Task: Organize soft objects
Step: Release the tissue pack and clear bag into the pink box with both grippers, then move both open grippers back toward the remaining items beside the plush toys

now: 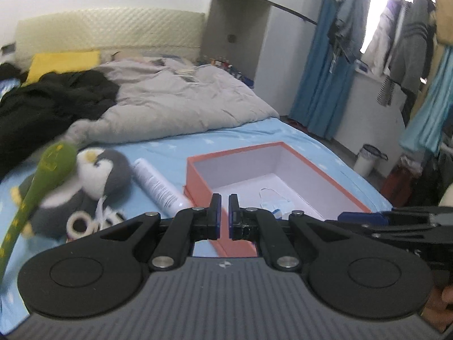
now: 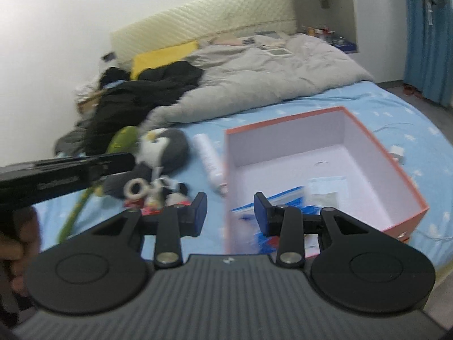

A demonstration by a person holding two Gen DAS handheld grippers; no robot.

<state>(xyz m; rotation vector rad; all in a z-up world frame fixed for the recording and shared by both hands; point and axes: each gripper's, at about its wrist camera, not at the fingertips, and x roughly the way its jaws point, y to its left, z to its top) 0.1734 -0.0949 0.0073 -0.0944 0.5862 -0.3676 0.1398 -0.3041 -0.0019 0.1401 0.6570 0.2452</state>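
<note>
Left gripper (image 1: 224, 216): we see its jaws together, nothing between.
Right gripper (image 2: 230, 212): our jaws stand apart, empty.
Penguin plush (image 1: 96, 175): on the bed (image 1: 254, 136), left of the open orange box (image 1: 280, 167).

A salmon-orange cardboard box (image 2: 396, 167) with a white inside sits on the pale-blue sheet with small white marks (image 1: 240, 138). The grey-and-white plush penguin (image 1: 99, 172) has a yellow beak; the long plush toy (image 1: 42, 175) is green with yellow spots.
</note>
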